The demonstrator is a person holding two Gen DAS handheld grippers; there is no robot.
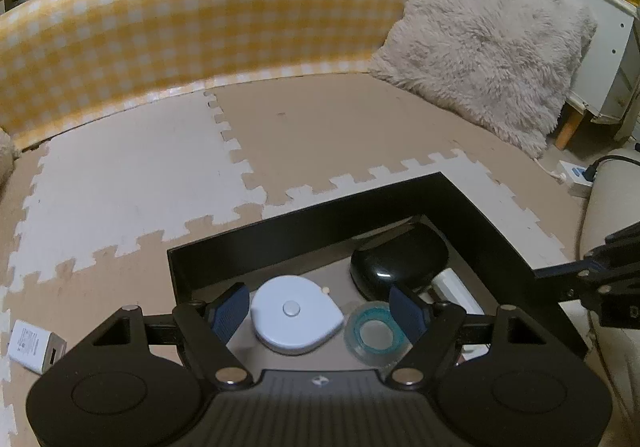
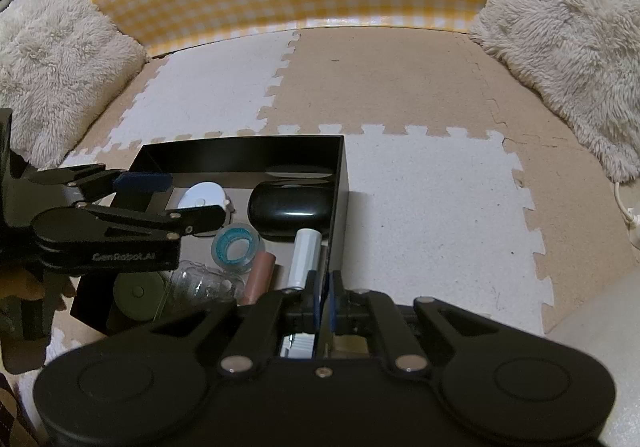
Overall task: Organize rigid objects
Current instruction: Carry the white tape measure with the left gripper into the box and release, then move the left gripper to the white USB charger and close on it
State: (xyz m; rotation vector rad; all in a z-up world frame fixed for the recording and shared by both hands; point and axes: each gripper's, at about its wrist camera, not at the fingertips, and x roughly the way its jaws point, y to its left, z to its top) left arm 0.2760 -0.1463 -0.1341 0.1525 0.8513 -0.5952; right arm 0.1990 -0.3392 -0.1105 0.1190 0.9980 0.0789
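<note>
Now the left gripper [image 1: 318,311] hangs unclenched above the flat white teardrop-shaped tape measure [image 1: 297,314] in the black rectangular box [image 2: 339,183]. White cylindrical tube [image 2: 305,257] lies lengthwise along the right wall; right gripper [image 2: 322,297] is clamped tight on that wall's edge.

Your left wrist camera looks steeply down, close over the shallow black rectangular tray [image 1: 460,203]; your right wrist camera hangs near the tray's right wall [image 2: 338,183]. Both share its contents.
</note>
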